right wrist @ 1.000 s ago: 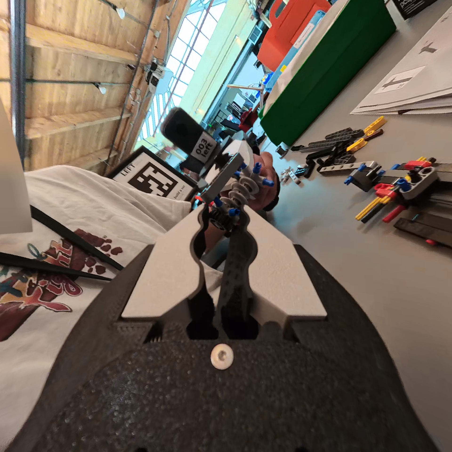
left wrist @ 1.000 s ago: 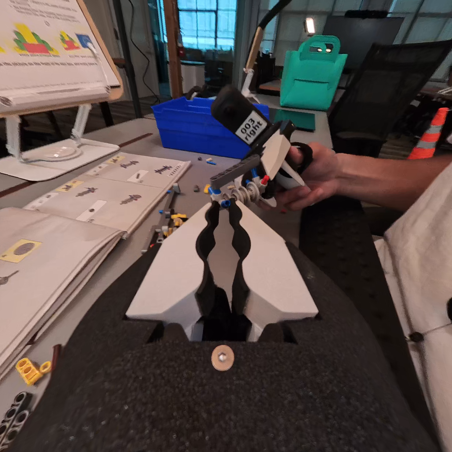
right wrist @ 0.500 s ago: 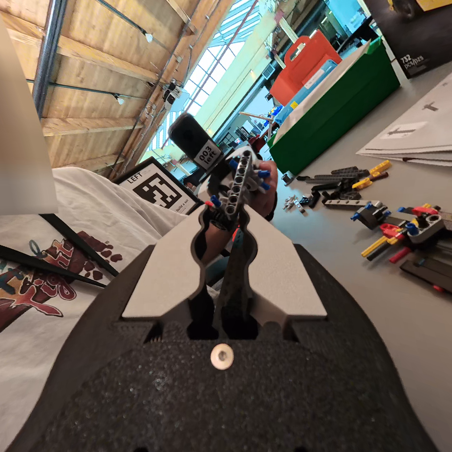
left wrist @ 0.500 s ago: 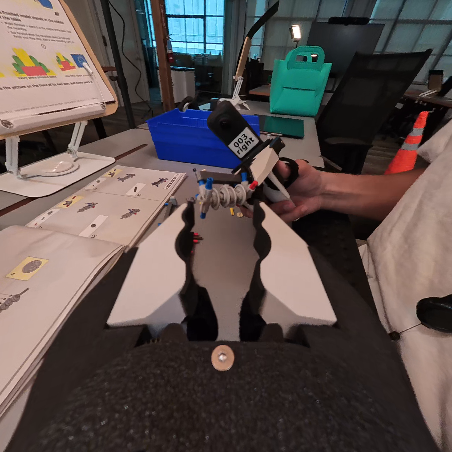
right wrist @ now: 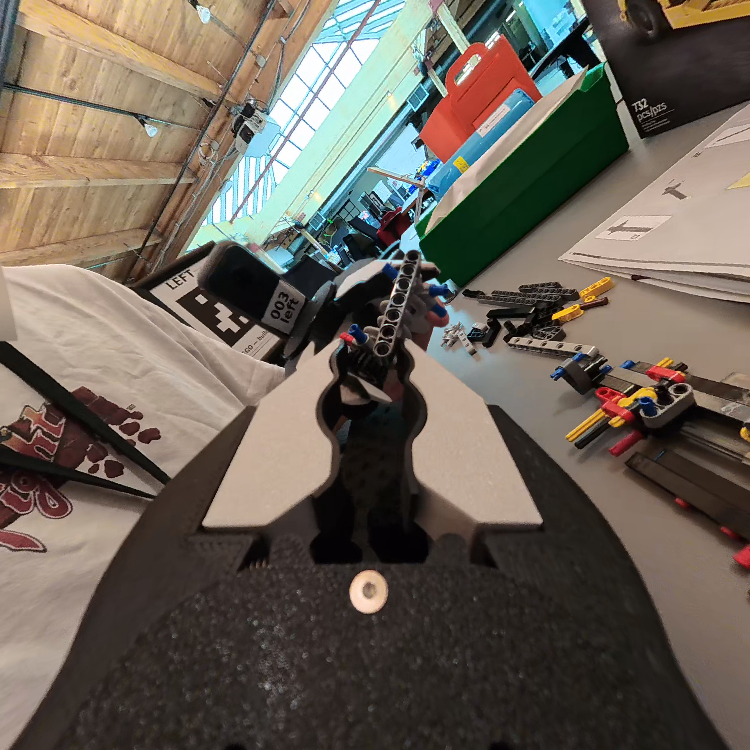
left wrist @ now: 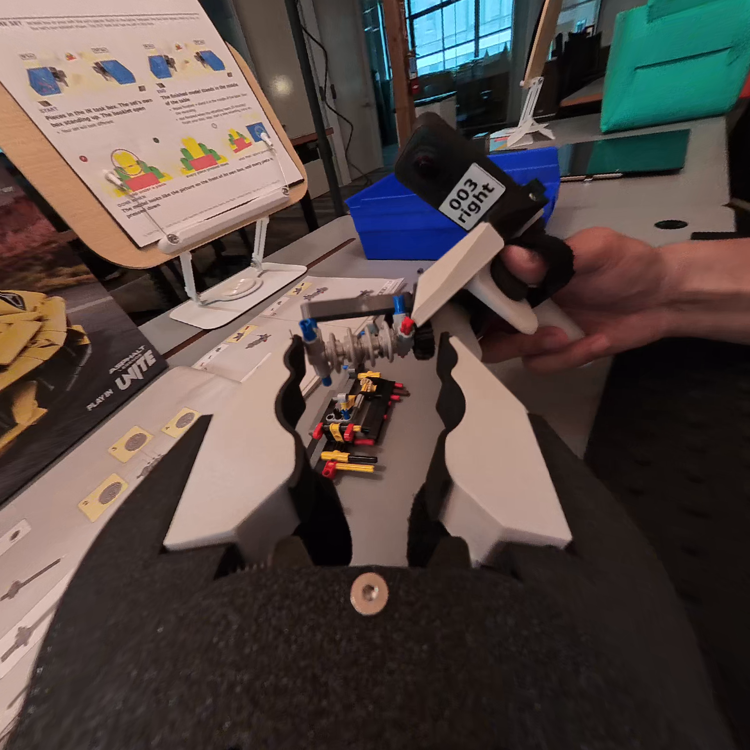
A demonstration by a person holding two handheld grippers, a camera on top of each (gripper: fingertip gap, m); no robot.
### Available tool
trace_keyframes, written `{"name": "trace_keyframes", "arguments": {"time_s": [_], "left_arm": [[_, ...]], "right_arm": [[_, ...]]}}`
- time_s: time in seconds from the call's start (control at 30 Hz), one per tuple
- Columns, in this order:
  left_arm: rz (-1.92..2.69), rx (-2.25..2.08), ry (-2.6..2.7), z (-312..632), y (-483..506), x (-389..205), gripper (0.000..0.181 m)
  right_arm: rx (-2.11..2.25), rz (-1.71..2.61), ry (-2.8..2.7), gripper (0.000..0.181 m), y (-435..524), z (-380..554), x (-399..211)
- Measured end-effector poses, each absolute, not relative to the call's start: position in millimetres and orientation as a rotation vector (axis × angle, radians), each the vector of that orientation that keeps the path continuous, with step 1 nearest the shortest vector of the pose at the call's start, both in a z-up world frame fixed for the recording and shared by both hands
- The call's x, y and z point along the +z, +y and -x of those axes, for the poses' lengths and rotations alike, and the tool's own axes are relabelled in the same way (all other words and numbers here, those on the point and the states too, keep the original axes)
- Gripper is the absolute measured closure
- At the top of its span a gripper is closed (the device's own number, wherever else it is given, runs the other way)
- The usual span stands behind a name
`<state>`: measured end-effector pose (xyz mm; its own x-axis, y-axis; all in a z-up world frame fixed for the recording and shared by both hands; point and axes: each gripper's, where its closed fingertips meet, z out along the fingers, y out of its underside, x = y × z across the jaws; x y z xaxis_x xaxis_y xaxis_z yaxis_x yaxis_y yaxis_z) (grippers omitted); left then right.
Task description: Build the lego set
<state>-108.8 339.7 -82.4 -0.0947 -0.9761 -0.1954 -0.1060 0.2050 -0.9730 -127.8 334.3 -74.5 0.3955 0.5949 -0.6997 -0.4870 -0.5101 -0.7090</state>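
Note:
A small gear assembly [left wrist: 357, 345] has grey gears on an axle, a dark beam on top and blue pins. My right gripper [left wrist: 414, 328] is shut on its right end and holds it in the air above the table. My left gripper [left wrist: 369, 345] is open, with its fingers spread on either side of the assembly and not touching it. In the right wrist view the right gripper [right wrist: 373, 357] clamps the black gear end, and the beam [right wrist: 399, 300] points away. A partly built black chassis [left wrist: 357, 422] with red and yellow pins lies on the table below.
Open instruction booklets [left wrist: 227, 365] and the set's box [left wrist: 61, 365] lie on the left. A sheet on a stand [left wrist: 142, 121] and a blue bin [left wrist: 406, 219] stand behind. Loose beams and pins [right wrist: 527, 308] and a green bin [right wrist: 527, 182] are on the grey table [right wrist: 527, 406]. Both grippers' tips are close together, under 4 cm apart.
My left gripper was shut on the assembly's end, then opened, let go and drew back, tilting down toward the table. The right gripper kept hold and turned the assembly.

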Motion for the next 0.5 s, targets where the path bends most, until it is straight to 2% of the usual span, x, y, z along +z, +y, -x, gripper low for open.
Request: {"name": "trace_keyframes", "arguments": {"time_s": [0.5], "left_arm": [[1.090,-0.979,1.433,111,346,-93,0.120]], "right_arm": [[1.296,1.676,-0.105,0.159,336,135,-82]]}}
